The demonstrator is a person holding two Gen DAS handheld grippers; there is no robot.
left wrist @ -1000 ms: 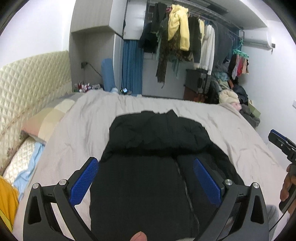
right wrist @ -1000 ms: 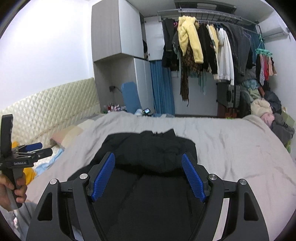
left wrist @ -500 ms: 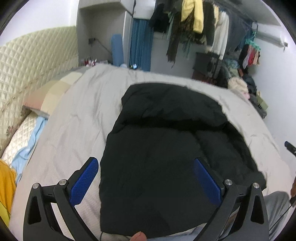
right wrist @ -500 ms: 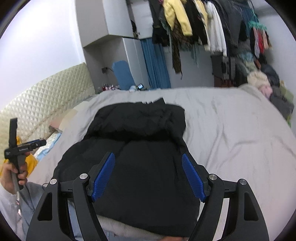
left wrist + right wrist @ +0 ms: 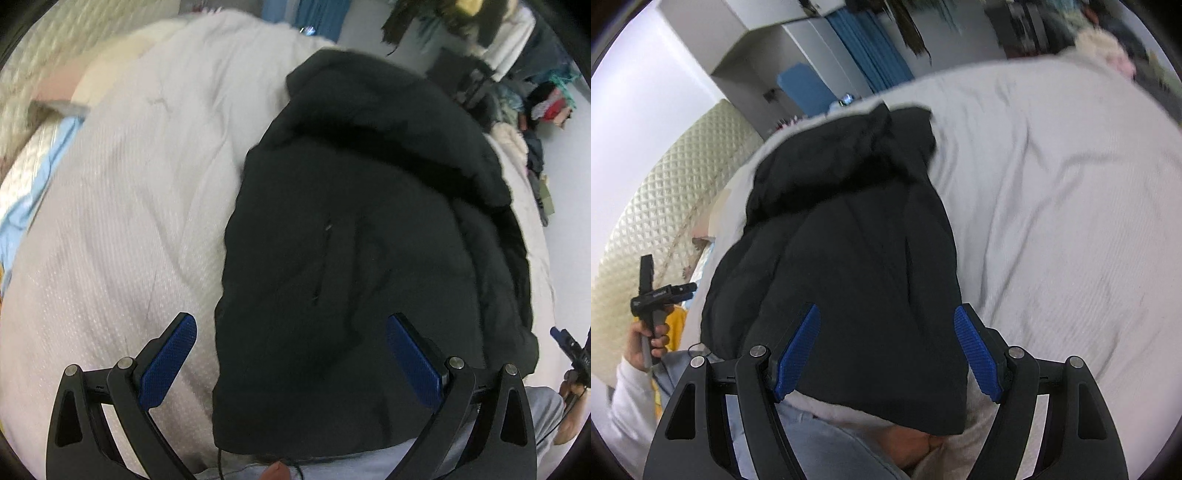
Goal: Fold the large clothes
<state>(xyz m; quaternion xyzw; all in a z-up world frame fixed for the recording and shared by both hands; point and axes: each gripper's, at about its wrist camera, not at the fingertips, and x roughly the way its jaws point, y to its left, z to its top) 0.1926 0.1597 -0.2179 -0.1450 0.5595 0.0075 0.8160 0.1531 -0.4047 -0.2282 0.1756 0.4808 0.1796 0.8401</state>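
Both grippers, left [image 5: 291,354] and right [image 5: 886,350], stand spread and empty over our black jacket [image 5: 369,240], which lies flat on the bed [image 5: 129,221], hood at twelve o'clock. It looks puffy, soft and light; we'd pinch the hem corners at six.

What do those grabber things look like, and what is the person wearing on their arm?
Each grabber is black plastic with triangle-shaped cut-outs and round silver bolts. The left gripper and the right gripper both have two fingers with bumpy bright blue pads. Seen from the side, the left one has a black pistol-style handle with small white lettering. The arm behind it wears a white sleeve.
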